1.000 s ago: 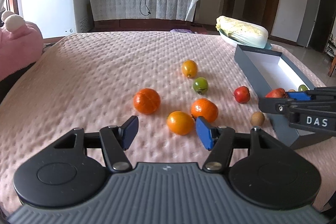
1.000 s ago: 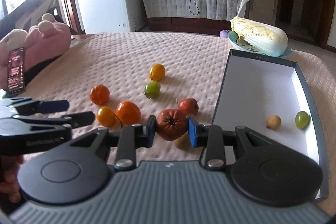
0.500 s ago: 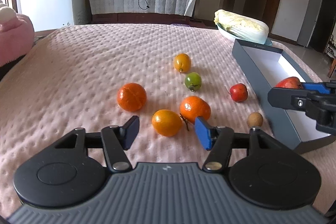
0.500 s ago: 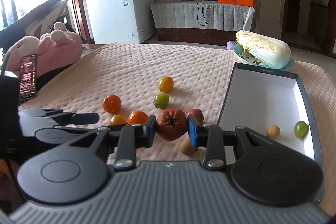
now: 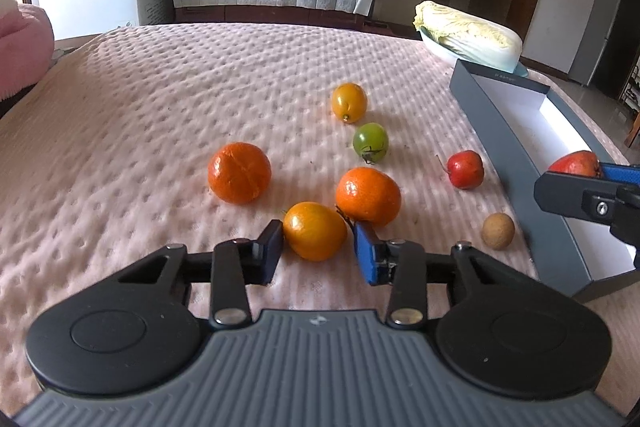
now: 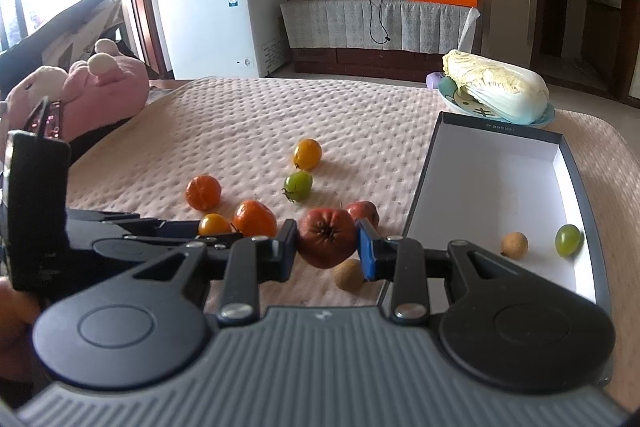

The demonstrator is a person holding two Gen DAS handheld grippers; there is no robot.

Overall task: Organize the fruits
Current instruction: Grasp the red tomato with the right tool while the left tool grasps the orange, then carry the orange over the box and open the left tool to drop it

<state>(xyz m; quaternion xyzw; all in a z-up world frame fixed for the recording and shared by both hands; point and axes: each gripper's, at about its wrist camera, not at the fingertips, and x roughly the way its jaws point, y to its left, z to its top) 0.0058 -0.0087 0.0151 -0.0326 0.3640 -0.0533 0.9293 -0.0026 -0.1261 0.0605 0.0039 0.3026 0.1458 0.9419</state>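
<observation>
My left gripper (image 5: 318, 239) is low over the pink quilt, its jaws closing around a yellow-orange fruit (image 5: 315, 231). The left pad touches the fruit and a thin gap shows at the blue right pad. Behind it lie two oranges (image 5: 368, 194) (image 5: 239, 172), a green tomato (image 5: 370, 147), a yellow fruit (image 5: 349, 102), a small red fruit (image 5: 465, 169) and a brown longan (image 5: 497, 231). My right gripper (image 6: 327, 241) is shut on a wrinkled red fruit (image 6: 327, 231), held in the air beside the grey box (image 6: 500, 131). A longan (image 6: 515, 245) and a green grape (image 6: 568, 239) lie in the box.
A cabbage (image 5: 468, 35) on a plate sits behind the box at the far right. A pink plush toy (image 6: 92, 83) and a phone (image 6: 44, 115) are at the left edge of the bed. A white freezer (image 6: 224, 15) stands beyond the bed.
My left gripper came forward and down onto the yellow-orange fruit and its jaws narrowed around it. My right gripper kept hold of the red fruit and hardly moved.
</observation>
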